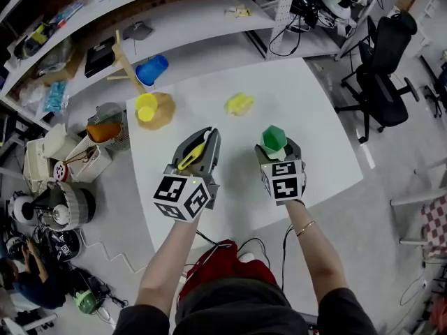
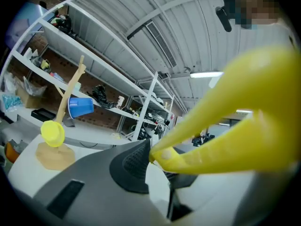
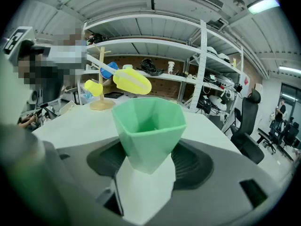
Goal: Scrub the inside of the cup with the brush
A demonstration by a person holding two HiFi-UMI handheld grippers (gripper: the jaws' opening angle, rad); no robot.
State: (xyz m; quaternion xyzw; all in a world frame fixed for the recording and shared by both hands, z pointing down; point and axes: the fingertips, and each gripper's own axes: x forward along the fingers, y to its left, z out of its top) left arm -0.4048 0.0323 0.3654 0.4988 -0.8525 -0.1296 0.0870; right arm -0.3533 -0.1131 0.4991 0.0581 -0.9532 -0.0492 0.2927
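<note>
My left gripper (image 1: 199, 149) is shut on a yellow brush (image 1: 191, 158), whose handle lies along the jaws. In the left gripper view the brush (image 2: 235, 121) fills the right side, pinched at its narrow end between the dark pads of the gripper (image 2: 157, 157). My right gripper (image 1: 274, 152) is shut on a green faceted cup (image 1: 273, 138), held upright by its base with the mouth up. The right gripper view shows the cup (image 3: 148, 126) seated between that gripper's (image 3: 148, 161) pads. Both are held above the white table (image 1: 300, 96), side by side and apart.
A wooden cup rack (image 1: 126, 61) stands at the table's far left corner with a yellow cup (image 1: 146, 107) and a blue cup (image 1: 151, 70) on it. A yellow object (image 1: 239, 104) lies on the table ahead. An office chair (image 1: 387, 54) stands at the right, cluttered shelves and bins at the left.
</note>
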